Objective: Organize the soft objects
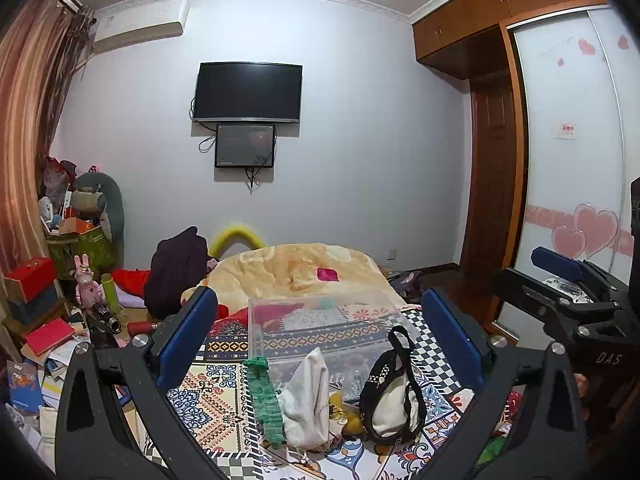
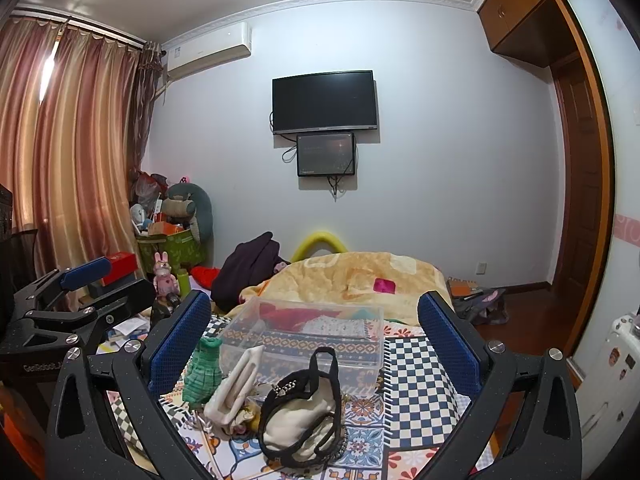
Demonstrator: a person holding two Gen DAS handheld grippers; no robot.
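Note:
Several soft items lie in a cluster on the patterned bedspread (image 1: 216,396): a green knitted piece (image 1: 264,400), a white cloth pouch (image 1: 308,400), a small yellow thing (image 1: 344,414) and a cream bag with black trim and strap (image 1: 392,400). Behind them stands a clear plastic box (image 1: 320,328). My left gripper (image 1: 320,340) hovers open above and short of the cluster, nothing between its blue pads. My right gripper (image 2: 316,340) is likewise open and empty over the green piece (image 2: 204,372), the white pouch (image 2: 236,388), the black-trimmed bag (image 2: 304,412) and the box (image 2: 304,332).
A beige blanket (image 1: 296,268) and a dark coat (image 1: 176,268) lie farther up the bed. Boxes, books and toys clutter the floor at left (image 1: 52,320). A wardrobe (image 1: 576,160) stands to the right. Each gripper shows in the other's view: right (image 1: 536,276), left (image 2: 112,284).

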